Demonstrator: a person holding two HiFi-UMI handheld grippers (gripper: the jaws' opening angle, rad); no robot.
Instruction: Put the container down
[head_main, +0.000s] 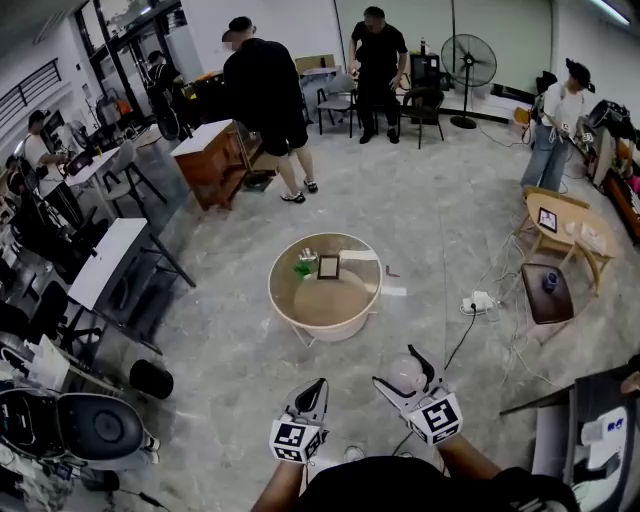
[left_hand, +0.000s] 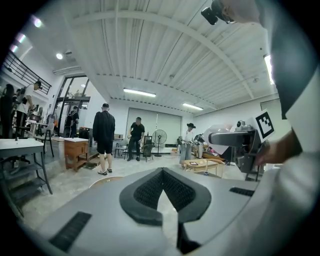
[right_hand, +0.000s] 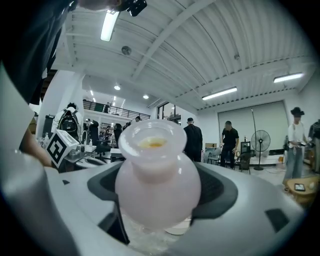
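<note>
Holding the container (right_hand: 156, 165) clamped in my right claw (right_hand: 161, 195) (left claw (left_hand: 162, 192) closed, empty), short of the round surface (head_main: 278, 300); not yet down.

My right gripper (head_main: 403, 372) is right of my left gripper (head_main: 316, 388), both close to me above the floor. The pale translucent round-bellied container (right_hand: 157, 175) sits between the right one's jaws. Ahead: round beige rimmed table (head_main: 335, 300), with a small dark-framed picture (head_main: 328, 266) on its far side and a green item (head_main: 303, 267) just left of it. White power strip (head_main: 478, 300) is on the floor to the table's right, small brown low table (head_main: 535, 305) further right. Brown wooden cabinet (head_main: 212, 160) is behind-left.
</note>
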